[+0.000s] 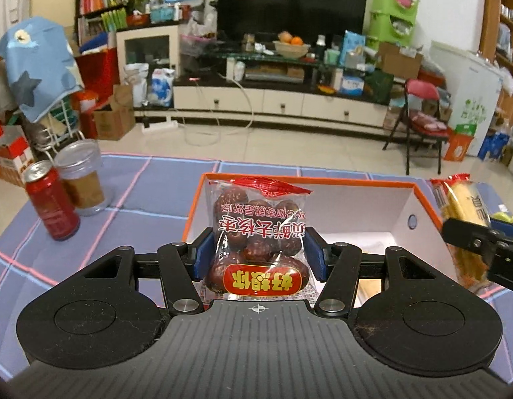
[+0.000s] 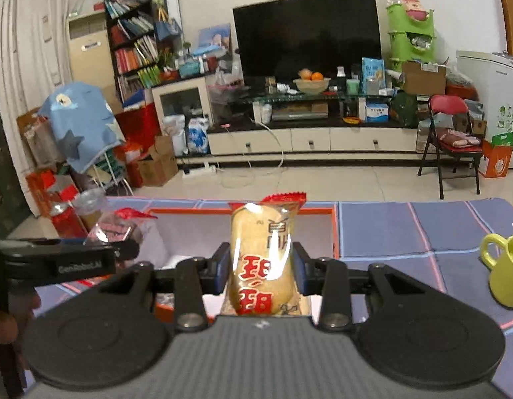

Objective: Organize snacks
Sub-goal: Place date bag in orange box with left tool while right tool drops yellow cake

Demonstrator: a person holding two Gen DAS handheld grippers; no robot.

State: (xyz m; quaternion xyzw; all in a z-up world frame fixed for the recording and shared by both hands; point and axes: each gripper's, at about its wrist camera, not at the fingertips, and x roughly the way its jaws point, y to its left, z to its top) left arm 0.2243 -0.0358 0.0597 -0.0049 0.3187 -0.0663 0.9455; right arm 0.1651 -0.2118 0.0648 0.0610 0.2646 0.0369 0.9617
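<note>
Clamped in the left claw [image 1: 258, 252], a bag of dates [image 1: 256, 242] hangs over the open box [image 1: 356, 212]. Right claw [image 2: 261, 272] grips a pastry packet [image 2: 264, 259] above the box's right side on the table [image 2: 406, 232].

The blue checked mat [image 1: 156, 186] carries an orange-rimmed box [image 1: 419, 196], red can [image 1: 52, 202], plastic jar [image 1: 82, 179] and green mug [image 2: 505, 269].

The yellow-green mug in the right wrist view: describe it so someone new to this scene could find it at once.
Start at the purple checked tablecloth with pink lines and find the open orange-rimmed white box. To the box's right, apart from it near the picture's right edge, stands the yellow-green ceramic mug, upright, handle toward the box. It is the only cup there; the nearby snacks are crinkly packets held in grippers.
</note>
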